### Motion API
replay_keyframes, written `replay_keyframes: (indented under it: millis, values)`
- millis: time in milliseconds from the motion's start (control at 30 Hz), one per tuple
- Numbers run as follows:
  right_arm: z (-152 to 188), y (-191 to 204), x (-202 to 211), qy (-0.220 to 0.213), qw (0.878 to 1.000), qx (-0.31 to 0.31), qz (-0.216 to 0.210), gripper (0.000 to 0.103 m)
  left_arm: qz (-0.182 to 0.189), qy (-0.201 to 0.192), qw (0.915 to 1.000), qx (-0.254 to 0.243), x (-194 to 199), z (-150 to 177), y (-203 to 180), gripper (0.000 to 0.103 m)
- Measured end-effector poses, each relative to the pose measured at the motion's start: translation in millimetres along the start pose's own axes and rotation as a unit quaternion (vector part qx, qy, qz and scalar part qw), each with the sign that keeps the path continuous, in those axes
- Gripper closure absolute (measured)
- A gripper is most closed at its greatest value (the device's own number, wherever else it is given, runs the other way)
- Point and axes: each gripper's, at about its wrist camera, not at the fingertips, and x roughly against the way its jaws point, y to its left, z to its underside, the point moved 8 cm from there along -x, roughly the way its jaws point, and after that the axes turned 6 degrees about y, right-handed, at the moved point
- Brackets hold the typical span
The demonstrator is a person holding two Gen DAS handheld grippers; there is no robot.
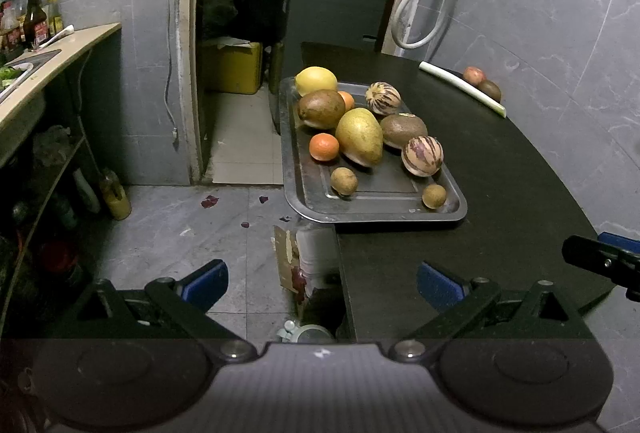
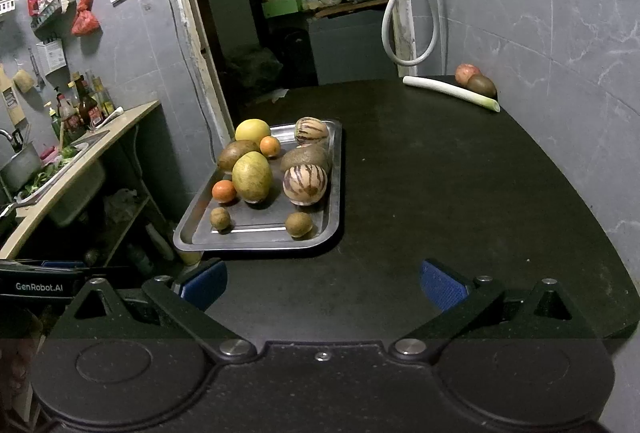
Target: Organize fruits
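Steel tray [image 2: 335, 189] w/ 10 mixed fruits [image 2: 253, 176]

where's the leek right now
The leek lies on the dark table's far right corner, by the wall, just in front of a red apple and brown fruit.

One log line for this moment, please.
left gripper: open, empty | right gripper: open, empty | fruits on tray | none grasped yet

A leek [image 1: 464, 88] partly hides the far brown fruit [image 1: 489, 89].
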Motion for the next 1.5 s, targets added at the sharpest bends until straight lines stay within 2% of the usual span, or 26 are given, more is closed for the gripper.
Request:
replay_keyframes:
  millis: [1367, 1500]
  values:
    - [3.6, 3.6, 1.4, 0.005, 1.0, 0.009, 0.006, 0.001, 0.001, 0.003, 1.0, 0.009, -0.2, -0.1, 4.8, 0.001]
    - [2.9, 3.3, 2.1, 0.005, 1.0, 0.01, 0.007, 0.001, -0.026, 0.005, 0.9996, -0.01, 1.6, -3.5, 1.3, 0.001]
